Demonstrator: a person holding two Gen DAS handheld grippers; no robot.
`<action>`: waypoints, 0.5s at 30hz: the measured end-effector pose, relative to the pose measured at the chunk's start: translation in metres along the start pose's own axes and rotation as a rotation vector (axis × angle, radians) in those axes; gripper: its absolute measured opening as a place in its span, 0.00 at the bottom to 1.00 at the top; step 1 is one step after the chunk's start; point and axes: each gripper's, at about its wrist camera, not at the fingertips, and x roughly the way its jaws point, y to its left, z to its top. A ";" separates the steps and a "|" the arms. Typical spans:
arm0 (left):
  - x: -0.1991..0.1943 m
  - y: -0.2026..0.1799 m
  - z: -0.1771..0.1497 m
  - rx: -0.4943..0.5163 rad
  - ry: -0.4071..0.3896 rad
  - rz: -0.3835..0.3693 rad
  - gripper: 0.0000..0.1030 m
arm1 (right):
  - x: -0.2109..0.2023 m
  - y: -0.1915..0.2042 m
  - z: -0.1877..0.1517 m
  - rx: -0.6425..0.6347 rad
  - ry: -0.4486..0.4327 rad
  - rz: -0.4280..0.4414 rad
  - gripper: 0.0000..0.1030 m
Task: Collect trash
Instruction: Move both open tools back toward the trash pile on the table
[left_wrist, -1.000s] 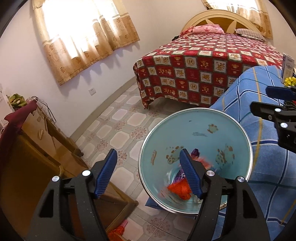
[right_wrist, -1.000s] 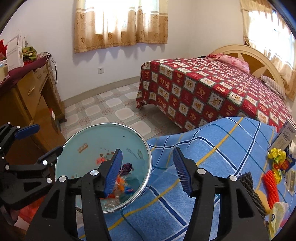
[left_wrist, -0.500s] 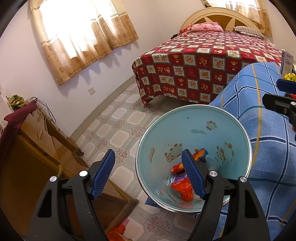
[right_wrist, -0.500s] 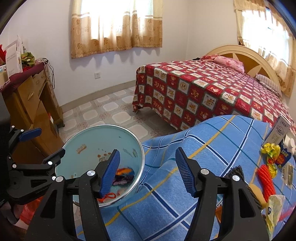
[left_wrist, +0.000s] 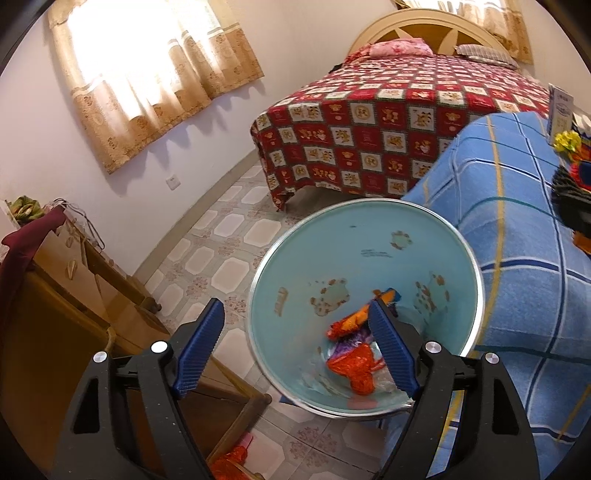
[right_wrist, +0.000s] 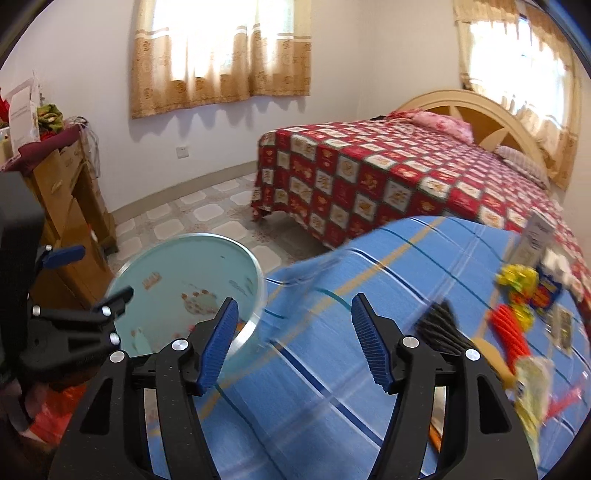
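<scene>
- The left gripper (left_wrist: 295, 328) has its blue ribbed pads spread wide, and the jaws have just been opening further; nothing is clamped between them. Its right pad hangs over the rim of the bin, the left pad over the floor.
- The right gripper (right_wrist: 291, 332) also stands apart with nothing in it, its jaws having widened a little just before; it hovers over the blue checked cloth (right_wrist: 332, 332).
- The bin (left_wrist: 280, 266) is a round, pale turquoise pail with a shiny metal rim and brownish patches on its inner wall. It stands on the tiled floor (left_wrist: 229, 236), right against the edge of the cloth-covered surface.
- The trash in the bin (left_wrist: 354, 365) lies at the bottom: crumpled orange-red wrappers, a purple one, an orange piece with a blue end, and some clear film.
- More trash on the cloth (right_wrist: 517, 325) is bunched to the right in the right wrist view, blurred: a red netted piece, yellow crinkled wrappers, a blue packet, a black brush-like thing and a pale card standing upright.
- A wooden cabinet (left_wrist: 74, 295) with a maroon cloth on top stands to the left of the bin.
- Farther off, a bed (left_wrist: 388, 122) with a red patterned cover, a pink pillow and an arched headboard.
- Tan curtains (left_wrist: 147, 85) hang over the bright window on the far wall.
</scene>
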 end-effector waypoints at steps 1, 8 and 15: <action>0.000 -0.004 0.000 0.007 0.002 -0.007 0.76 | -0.006 -0.005 -0.005 0.006 -0.003 -0.015 0.61; -0.011 -0.063 -0.008 0.115 -0.003 -0.077 0.76 | -0.063 -0.089 -0.067 0.165 -0.001 -0.252 0.62; -0.029 -0.115 -0.004 0.180 -0.039 -0.129 0.76 | -0.085 -0.157 -0.112 0.339 0.030 -0.351 0.62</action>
